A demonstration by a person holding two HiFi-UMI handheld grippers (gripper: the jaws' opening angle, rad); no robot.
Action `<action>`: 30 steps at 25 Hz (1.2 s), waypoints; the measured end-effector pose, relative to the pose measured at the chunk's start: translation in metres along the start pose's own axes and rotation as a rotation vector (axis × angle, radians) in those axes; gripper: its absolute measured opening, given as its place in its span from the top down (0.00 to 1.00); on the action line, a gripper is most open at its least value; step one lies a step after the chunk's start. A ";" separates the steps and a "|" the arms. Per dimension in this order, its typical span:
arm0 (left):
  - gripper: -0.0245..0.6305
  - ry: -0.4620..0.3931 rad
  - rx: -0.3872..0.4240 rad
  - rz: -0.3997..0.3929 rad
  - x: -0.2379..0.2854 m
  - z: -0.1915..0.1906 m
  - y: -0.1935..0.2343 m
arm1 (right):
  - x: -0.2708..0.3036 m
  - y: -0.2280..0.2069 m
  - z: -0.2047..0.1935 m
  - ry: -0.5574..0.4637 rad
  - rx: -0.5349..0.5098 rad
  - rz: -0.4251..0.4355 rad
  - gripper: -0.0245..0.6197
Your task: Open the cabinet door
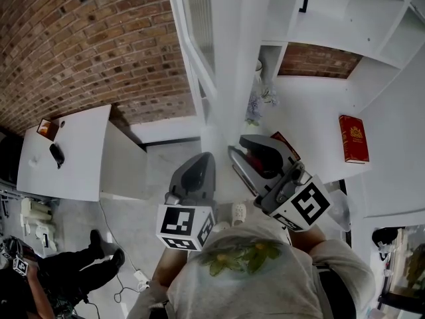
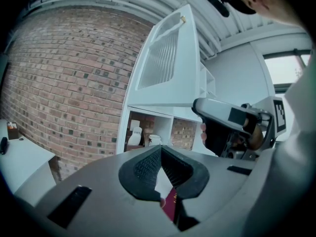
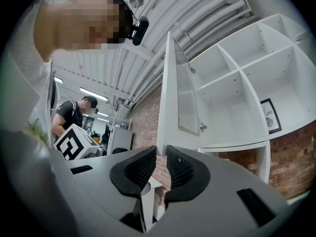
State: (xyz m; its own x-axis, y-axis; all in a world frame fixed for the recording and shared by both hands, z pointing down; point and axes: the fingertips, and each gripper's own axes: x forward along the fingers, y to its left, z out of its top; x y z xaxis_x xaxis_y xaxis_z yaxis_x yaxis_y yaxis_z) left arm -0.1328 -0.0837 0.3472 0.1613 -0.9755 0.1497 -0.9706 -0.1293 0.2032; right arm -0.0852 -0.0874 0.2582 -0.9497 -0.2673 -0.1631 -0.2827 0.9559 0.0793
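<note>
We saw the cabinet door [image 3: 167, 98] standing open, swung out edge-on from the upper compartments of the white cabinet [image 3: 237, 93]. Its ribbed glass panel faced the bare shelves.

The right claw [image 3: 162, 149] was only narrowly open. The door's lower edge sat right above the slim gap between its ribbed pads [image 3: 183, 168]. We could not tell whether either pad actually touched the door.

The left claw [image 2: 160, 149] had its tips drawn together with nothing gripped. Through the slot behind the tips we made out only a strip of white and something dark red. Beyond it, a white mug [image 2: 154, 139] stood in a lower niche of the cabinet, backed by brick.

From the head view, both claws were held out in front of the person's chest, side by side and near each other, pointing toward the cabinet's lower part. A red book [image 1: 353, 138] lay flat near the right edge of the cabinet's white ledge [image 1: 312, 111]. A white tabletop [image 1: 73, 165] stood against the brick wall [image 1: 86, 45] at the left, well apart from the cabinet.
</note>
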 end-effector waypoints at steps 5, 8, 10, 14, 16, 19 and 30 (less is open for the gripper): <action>0.95 -0.001 -0.006 0.017 -0.007 -0.001 0.004 | 0.004 0.006 0.000 -0.001 0.015 0.015 0.85; 0.95 -0.001 -0.007 0.027 -0.009 -0.001 0.007 | 0.007 0.009 0.000 -0.005 0.020 0.027 0.85; 0.95 -0.001 -0.008 0.032 -0.011 -0.001 0.008 | 0.009 0.011 0.000 -0.007 0.023 0.034 0.85; 0.95 -0.003 -0.010 0.043 -0.014 -0.001 0.011 | 0.012 0.016 0.000 -0.010 0.027 0.049 0.85; 0.95 -0.003 -0.010 0.047 -0.015 -0.001 0.012 | 0.014 0.018 0.000 -0.010 0.030 0.056 0.85; 0.95 -0.003 -0.010 0.053 -0.017 -0.001 0.013 | 0.016 0.020 -0.001 -0.011 0.032 0.065 0.85; 0.95 -0.009 -0.013 0.080 -0.026 0.000 0.023 | 0.026 0.030 -0.002 -0.008 0.043 0.085 0.85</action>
State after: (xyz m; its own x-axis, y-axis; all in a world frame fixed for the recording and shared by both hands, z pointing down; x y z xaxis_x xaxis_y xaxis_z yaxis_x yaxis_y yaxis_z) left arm -0.1594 -0.0610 0.3483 0.0818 -0.9842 0.1569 -0.9779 -0.0488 0.2034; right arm -0.1182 -0.0661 0.2585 -0.9689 -0.1843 -0.1650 -0.1951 0.9794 0.0513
